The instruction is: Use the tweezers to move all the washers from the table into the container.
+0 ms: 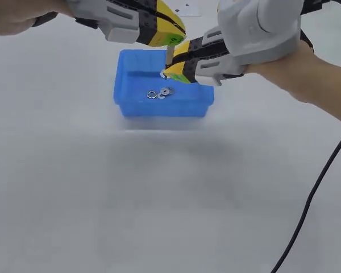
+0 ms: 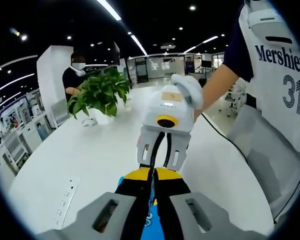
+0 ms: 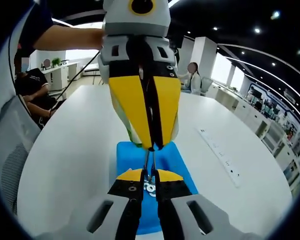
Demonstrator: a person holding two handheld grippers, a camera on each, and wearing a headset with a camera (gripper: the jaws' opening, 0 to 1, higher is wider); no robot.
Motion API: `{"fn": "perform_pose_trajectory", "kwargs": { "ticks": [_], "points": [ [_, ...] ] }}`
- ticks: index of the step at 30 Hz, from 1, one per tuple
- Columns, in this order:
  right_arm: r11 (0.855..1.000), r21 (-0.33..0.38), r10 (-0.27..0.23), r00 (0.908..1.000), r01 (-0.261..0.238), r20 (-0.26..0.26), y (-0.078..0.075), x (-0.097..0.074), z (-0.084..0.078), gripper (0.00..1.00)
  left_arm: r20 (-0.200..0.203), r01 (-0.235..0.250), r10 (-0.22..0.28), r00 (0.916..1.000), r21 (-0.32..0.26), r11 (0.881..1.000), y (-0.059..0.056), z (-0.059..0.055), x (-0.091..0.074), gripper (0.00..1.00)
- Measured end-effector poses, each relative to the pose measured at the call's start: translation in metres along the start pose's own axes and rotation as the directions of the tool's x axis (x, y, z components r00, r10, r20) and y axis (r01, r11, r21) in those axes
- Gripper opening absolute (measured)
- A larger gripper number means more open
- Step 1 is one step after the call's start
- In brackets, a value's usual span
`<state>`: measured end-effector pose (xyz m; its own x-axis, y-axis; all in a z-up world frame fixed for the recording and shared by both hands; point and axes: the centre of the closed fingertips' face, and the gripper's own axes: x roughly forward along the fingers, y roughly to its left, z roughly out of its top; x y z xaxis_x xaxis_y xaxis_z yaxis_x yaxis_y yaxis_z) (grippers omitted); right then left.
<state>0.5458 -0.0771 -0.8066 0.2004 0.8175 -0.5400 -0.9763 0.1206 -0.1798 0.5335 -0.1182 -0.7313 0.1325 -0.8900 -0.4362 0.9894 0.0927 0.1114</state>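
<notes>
Your left gripper [image 1: 171, 37] comes in from the far side with its jaws pressed together on the upper end of the tweezers [image 1: 169, 56]. Your right gripper [image 1: 181, 70], reaching in from the right, seems to pinch the same tweezers lower down, its yellow tips close on either side of the legs. The tweezers' long axis runs nearly straight down from the left gripper, through the right one, toward the blue container [image 1: 131, 95] on the table [image 1: 159, 199]. What looks like a washer [image 1: 163, 74] sits at their lower tip, just beside your right gripper and above the container's floor, though it is too small to tell if it is gripped. Other washers [image 1: 159, 93] lie on that floor, nearer the front wall. Your right gripper is the nearer to the drop, so easing its squeeze should let the washer fall straight in.
</notes>
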Motion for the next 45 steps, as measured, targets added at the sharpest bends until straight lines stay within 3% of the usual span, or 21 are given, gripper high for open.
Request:
{"fn": "perform_pose_trajectory", "kwargs": {
  "ticks": [9, 13, 26, 30, 36, 45],
  "points": [
    [1.0, 0.01, 0.016, 0.9993, -0.016, -0.032, 0.001, 0.015, -0.019, 0.1, -0.016, 0.0, 0.0, 0.9999, -0.038, 0.999, 0.002, -0.02, 0.008, 0.06],
    [1.0, 0.007, 0.022, 0.9989, -0.021, -0.041, 0.004, 0.017, -0.021, 0.1, -0.029, 0.0, -0.001, 0.9996, -0.044, 0.999, 0.002, -0.027, 0.01, 0.06],
    [0.999, 0.019, 0.026, 0.9977, -0.025, -0.062, 0.007, 0.022, -0.031, 0.1, -0.043, 0.0, -0.003, 0.9991, -0.072, 0.997, 0.003, -0.036, 0.014, 0.06],
    [1.0, 0.01, 0.012, 0.9972, -0.011, -0.074, 0.005, 0.021, -0.033, 0.12, -0.054, -0.012, 0.008, 0.9985, -0.061, 0.998, 0.003, -0.037, 0.014, 0.06],
    [0.998, 0.055, 0.024, 0.9991, -0.022, -0.035, 0.007, 0.019, -0.025, 0.12, -0.047, -0.018, 0.015, 0.9988, -0.049, 0.999, 0.005, -0.031, 0.011, 0.05],
    [0.996, 0.091, 0.025, 0.9996, -0.026, 0.01, 0.01, 0.016, -0.012, 0.12, -0.016, -0.019, 0.018, 0.9997, -0.038, 0.999, 0.0, -0.015, 0.003, 0.05]
  ]
}}
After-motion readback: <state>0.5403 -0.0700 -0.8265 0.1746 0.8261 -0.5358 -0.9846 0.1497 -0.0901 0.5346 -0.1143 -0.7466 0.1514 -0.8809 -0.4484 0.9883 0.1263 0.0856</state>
